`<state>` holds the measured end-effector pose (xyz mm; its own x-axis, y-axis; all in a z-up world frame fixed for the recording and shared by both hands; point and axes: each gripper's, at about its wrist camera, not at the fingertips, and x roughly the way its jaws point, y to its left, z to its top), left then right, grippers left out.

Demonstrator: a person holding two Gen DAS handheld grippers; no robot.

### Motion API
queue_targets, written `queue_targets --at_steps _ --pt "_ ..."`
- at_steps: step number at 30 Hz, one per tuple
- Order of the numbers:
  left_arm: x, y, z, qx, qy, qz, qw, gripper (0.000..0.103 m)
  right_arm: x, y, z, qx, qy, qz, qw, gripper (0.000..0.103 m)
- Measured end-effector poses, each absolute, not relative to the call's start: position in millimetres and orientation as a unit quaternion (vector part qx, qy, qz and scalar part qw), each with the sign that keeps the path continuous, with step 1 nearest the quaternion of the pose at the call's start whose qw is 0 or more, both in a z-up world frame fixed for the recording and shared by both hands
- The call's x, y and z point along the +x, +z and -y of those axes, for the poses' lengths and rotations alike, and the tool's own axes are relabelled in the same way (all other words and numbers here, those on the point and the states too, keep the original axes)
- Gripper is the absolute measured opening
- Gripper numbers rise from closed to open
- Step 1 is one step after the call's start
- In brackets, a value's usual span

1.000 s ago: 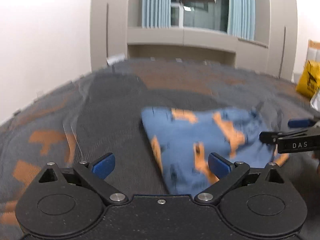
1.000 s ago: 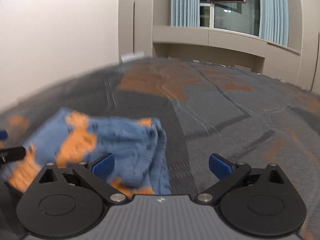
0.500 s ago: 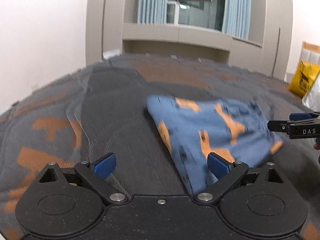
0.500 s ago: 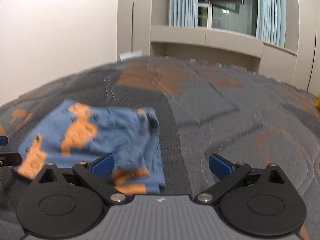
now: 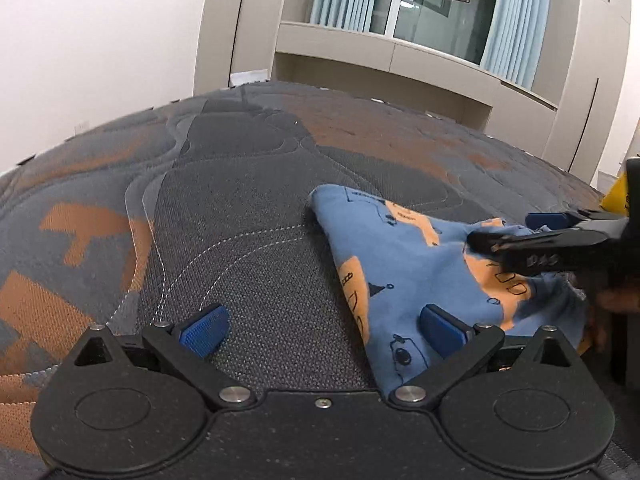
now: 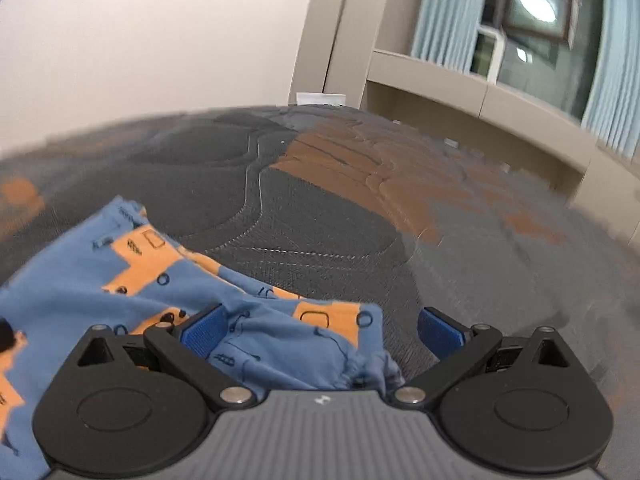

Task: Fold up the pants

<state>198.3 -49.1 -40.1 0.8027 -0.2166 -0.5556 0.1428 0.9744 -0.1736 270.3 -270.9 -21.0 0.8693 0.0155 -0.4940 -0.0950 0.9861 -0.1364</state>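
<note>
Small blue pants with orange print lie crumpled, partly folded, on quilted grey-and-orange mattress. Fabric looks soft, light, limp; likely to sag and slip, so best gripped at gathered waistband edge or hem corner. Right gripper sits over near waistband, jaws wide, nothing pinched. Left gripper at pants' left edge, jaws wide, empty. Window far behind.

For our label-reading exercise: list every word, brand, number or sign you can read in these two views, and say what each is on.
"DAS": on the black arm of the right gripper, partly blurred, seen in the left wrist view.
A small pale mark on the right gripper's grey body: too small to read.
The drawings on the pants carry no readable words.
</note>
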Motion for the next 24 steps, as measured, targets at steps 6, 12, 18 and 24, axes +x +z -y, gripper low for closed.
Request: queue_targets --at_steps 6,12,18,24 --pt "198.5 -14.6 57.7 -0.051 -0.118 -0.240 0.962 0.102 234.7 -11.8 281.4 -0.073 0.002 -0.210 0.975 0.103" --pt "233.7 -22.2 89.5 0.004 -0.094 -0.281 0.955 0.102 230.3 -22.8 297.5 -0.073 -0.063 -0.224 0.970 0.103" --pt "236.8 -34.0 90.9 0.008 -0.091 -0.305 0.948 0.102 229.0 -24.1 329.3 0.023 -0.040 -0.230 0.972 0.103" --pt "239.0 -36.8 87.5 0.001 -0.091 -0.310 0.947 0.103 205.1 -18.0 330.6 0.035 -0.045 -0.201 0.978 0.103"
